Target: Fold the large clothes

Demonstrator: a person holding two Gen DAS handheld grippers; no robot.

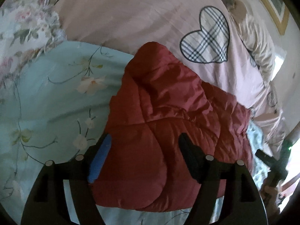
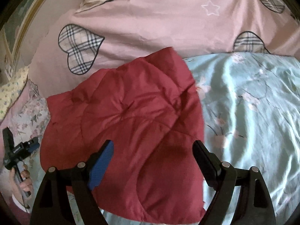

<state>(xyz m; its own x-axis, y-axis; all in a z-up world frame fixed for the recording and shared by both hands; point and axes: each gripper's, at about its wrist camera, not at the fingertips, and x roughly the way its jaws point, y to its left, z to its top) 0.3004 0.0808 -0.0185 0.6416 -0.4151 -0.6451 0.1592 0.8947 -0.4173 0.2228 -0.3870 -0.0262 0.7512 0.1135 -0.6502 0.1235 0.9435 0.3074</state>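
Observation:
A dark red quilted jacket (image 1: 165,116) lies bunched and folded over on the light blue floral bedsheet (image 1: 52,97). My left gripper (image 1: 144,148) is open above its near part, fingers apart on either side, holding nothing. In the right wrist view the same jacket (image 2: 131,123) lies spread on the bedsheet (image 2: 253,112). My right gripper (image 2: 152,153) is open above the jacket's near edge and empty. The other gripper shows at the right edge of the left wrist view (image 1: 271,161) and at the left edge of the right wrist view (image 2: 16,150), held by a hand.
A pink duvet with plaid hearts (image 1: 206,39) covers the far side of the bed, also in the right wrist view (image 2: 150,22). A beige pillow (image 1: 258,43) lies by the wall. A framed picture (image 1: 271,1) hangs above.

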